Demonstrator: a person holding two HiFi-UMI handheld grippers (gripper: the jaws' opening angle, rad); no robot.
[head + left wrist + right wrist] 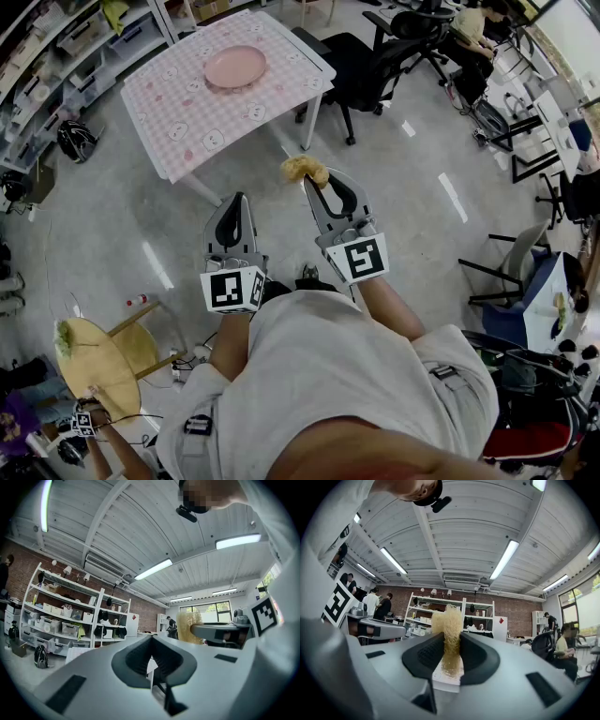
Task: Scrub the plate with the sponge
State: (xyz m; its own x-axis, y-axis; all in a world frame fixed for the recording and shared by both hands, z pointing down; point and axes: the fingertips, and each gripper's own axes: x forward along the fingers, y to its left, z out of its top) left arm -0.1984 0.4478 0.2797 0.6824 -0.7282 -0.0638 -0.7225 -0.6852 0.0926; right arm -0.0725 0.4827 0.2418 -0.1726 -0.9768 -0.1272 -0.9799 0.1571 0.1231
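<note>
A pink plate [235,67] lies on the table with the pink checked cloth [178,122], well ahead of both grippers. My right gripper [314,177] is shut on a yellow mesh sponge [305,169], which sticks out past its tips; in the right gripper view the sponge [451,634] stands pinched between the jaws. My left gripper [236,201] is shut with nothing in it, level with the right one over the floor. In the left gripper view its jaws meet [151,658], and the sponge [189,626] shows off to the right.
A black office chair [370,66] stands right of the table. Shelving with bins [56,66] runs along the far left. A round wooden stool [98,361] sits at the lower left near a person's hand. More chairs and desks fill the right side.
</note>
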